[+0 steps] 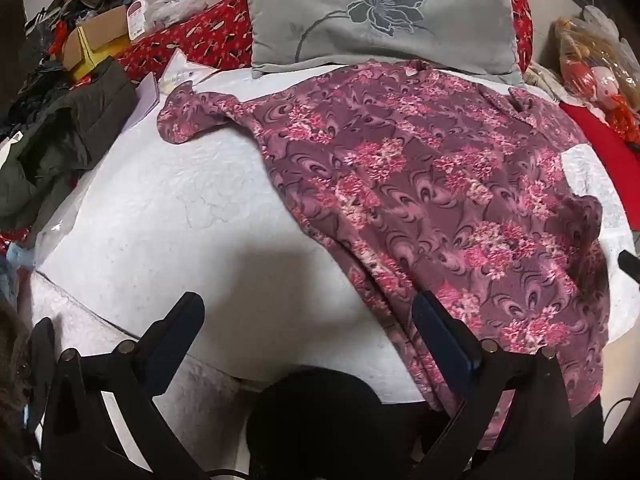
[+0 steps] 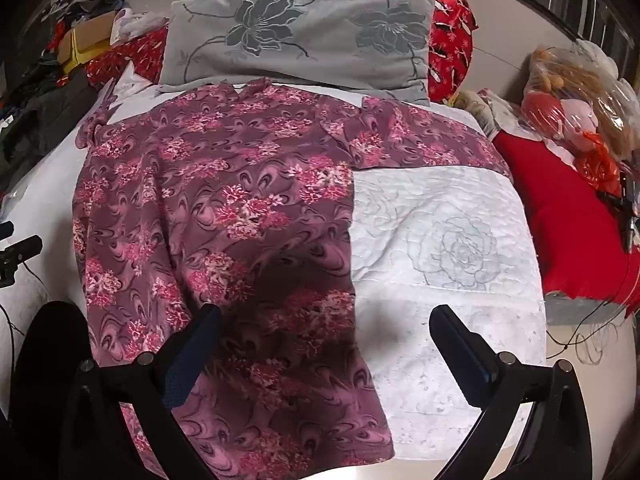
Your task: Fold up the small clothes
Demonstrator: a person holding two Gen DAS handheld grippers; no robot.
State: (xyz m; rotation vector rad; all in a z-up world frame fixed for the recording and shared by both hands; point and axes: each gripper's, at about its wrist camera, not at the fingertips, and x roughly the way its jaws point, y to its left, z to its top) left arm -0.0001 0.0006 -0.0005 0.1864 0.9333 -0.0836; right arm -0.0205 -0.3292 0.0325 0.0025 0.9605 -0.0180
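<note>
Left wrist: left claw (image 1: 308,320) released, hanging over the white quilt (image 1: 160,208) beside the floral top (image 1: 420,184), laid flat for folding. Right wrist: right claw (image 2: 326,330) released, straddling the top's right hem edge, probably lining up a grab.

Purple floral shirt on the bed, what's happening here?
A person holds two grippers over a purple-and-pink floral shirt spread flat on a white quilted bed cover, collar toward the grey flower-embroidered pillow. Both the left gripper and right gripper are open and hold nothing. Both sleeves lie out to the sides; no fold shows yet.
</note>
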